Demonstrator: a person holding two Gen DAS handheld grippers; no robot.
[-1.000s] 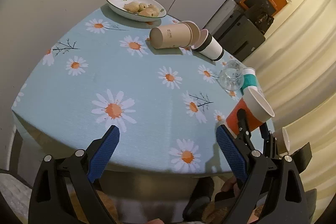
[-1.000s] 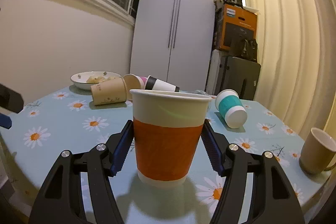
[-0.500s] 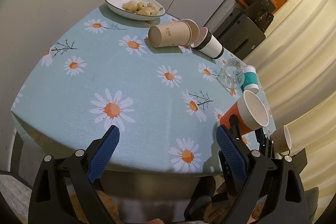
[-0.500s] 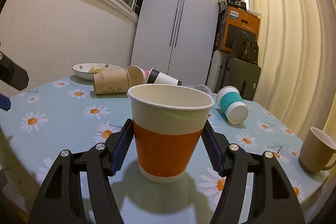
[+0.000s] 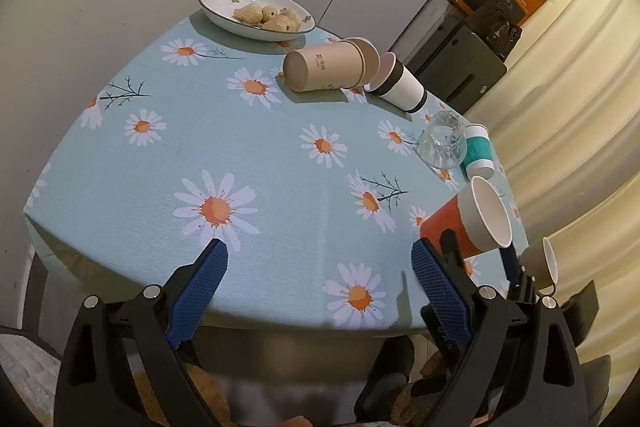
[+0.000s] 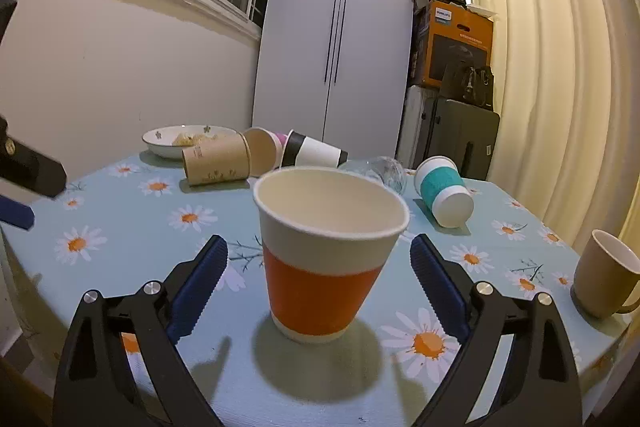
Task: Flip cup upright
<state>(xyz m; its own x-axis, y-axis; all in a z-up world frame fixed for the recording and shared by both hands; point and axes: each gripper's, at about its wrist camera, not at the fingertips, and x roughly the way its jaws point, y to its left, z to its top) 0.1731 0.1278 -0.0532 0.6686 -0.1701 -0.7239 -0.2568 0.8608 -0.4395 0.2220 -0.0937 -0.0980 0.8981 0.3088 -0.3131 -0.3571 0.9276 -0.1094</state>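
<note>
An orange-and-white paper cup (image 6: 324,255) stands upright on the daisy tablecloth (image 6: 120,227), between the fingers of my right gripper (image 6: 319,267). The gripper is open, with gaps on both sides of the cup. The cup also shows at the right of the left wrist view (image 5: 468,223). My left gripper (image 5: 320,271) is open and empty above the table's near edge. A brown paper cup (image 5: 328,69), a black-and-white cup (image 5: 400,87), a teal cup (image 5: 478,155) and a clear glass (image 5: 442,143) lie on their sides.
A bowl of pale fruit (image 5: 256,13) sits at the far edge. A beige mug (image 6: 604,275) stands upright at the right edge. A white wardrobe (image 6: 340,39), boxes (image 6: 456,43) and curtains (image 6: 560,67) stand behind the table.
My right gripper has opened and let go of the orange cup, which now stands on the table. The gripper has risen and drawn back a little. The left gripper has barely moved.
</note>
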